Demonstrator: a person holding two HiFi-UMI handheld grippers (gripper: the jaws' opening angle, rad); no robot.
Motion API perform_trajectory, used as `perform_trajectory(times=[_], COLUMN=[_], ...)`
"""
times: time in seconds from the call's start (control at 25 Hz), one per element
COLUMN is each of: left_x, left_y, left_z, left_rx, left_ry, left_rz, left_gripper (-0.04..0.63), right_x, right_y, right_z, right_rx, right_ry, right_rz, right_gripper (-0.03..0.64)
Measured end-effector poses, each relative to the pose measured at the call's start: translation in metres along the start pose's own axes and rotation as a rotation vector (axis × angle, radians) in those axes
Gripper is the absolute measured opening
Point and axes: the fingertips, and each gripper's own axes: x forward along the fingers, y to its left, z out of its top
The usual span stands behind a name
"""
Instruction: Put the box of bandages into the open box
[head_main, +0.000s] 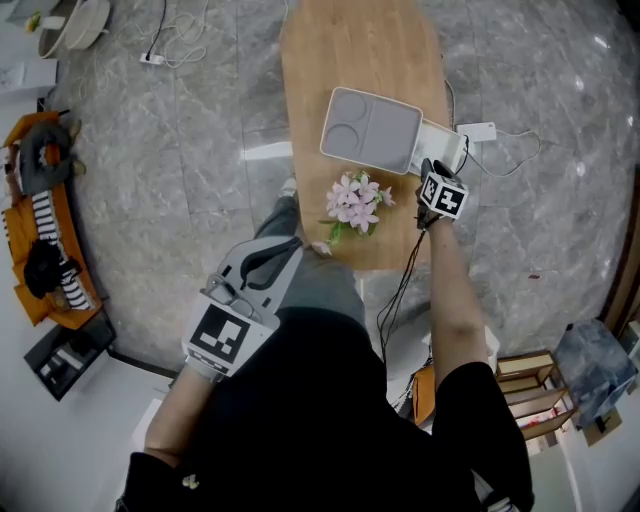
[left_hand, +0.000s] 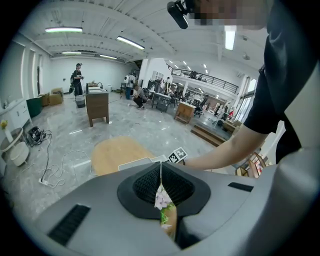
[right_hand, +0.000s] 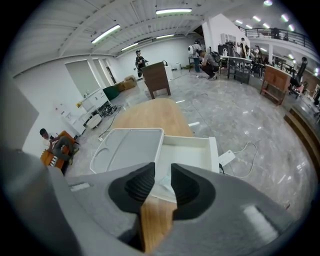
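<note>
At your right gripper (right_hand: 163, 174) the two dark ribbed jaws stand a little apart, with a narrow gap between them and nothing pinched. Through that gap you see a pale flat thing (right_hand: 161, 187) lying inside the open box (right_hand: 213, 150), close to its near wall. So little of it shows that you cannot tell whether it is the box of bandages, and no other view shows it any better. The open box is white and sits just ahead of the jaw tips, near the right edge of the wooden table (right_hand: 150, 117). Its grey lid (right_hand: 127, 150) is folded out flat to the left, showing two round hollows. Beyond the box, a white power strip (right_hand: 227, 158) and its cable lie on the grey stone floor (head_main: 180, 150).

Your left gripper (left_hand: 161, 172) is pressed together, the pads meeting in a thin line and holding nothing. You hold it back near your body, off the table. Below its closed jaws a bunch of pink flowers (head_main: 355, 203) shows, lying on the table's near end, well apart from the open box
</note>
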Motion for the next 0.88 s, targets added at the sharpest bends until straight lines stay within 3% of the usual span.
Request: perform_trajectory(times=[0.16, 0.4, 0.52, 0.64, 0.88], left_x=[0.001, 0.002, 0.003, 0.001, -0.001], left_y=[-0.004, -0.01, -0.012, -0.012, -0.01], left_z=[0.009, 0.015, 0.015, 0.019, 0.03], left_rx=[-0.08, -0.042, 0.016, 0.001, 0.055], left_ry=[-0.018, -0.053, -0.075, -0.086, -0.133], left_rz=[0.009, -0.022, -0.041, -0.034, -0.047], left_gripper=[0.011, 0.011, 0.011, 0.011, 0.011], right_x=[-0.028, -0.076, -0.102, -0.129, -0.187], right_y=[0.009, 0.025, 0.035, 0.051, 0.083], right_z=[0.013, 0.028, 0.033, 0.036, 0.047], right_rx=[-0.011, -0.034, -0.036, -0.035, -0.038], right_ry=[-0.051, -0.133, -0.163, -0.19, -0.26], right_rz=[0.013, 0.027, 0.044, 0.062, 0.093], right_gripper=[0.095, 0.0, -0.002, -0.002, -0.002])
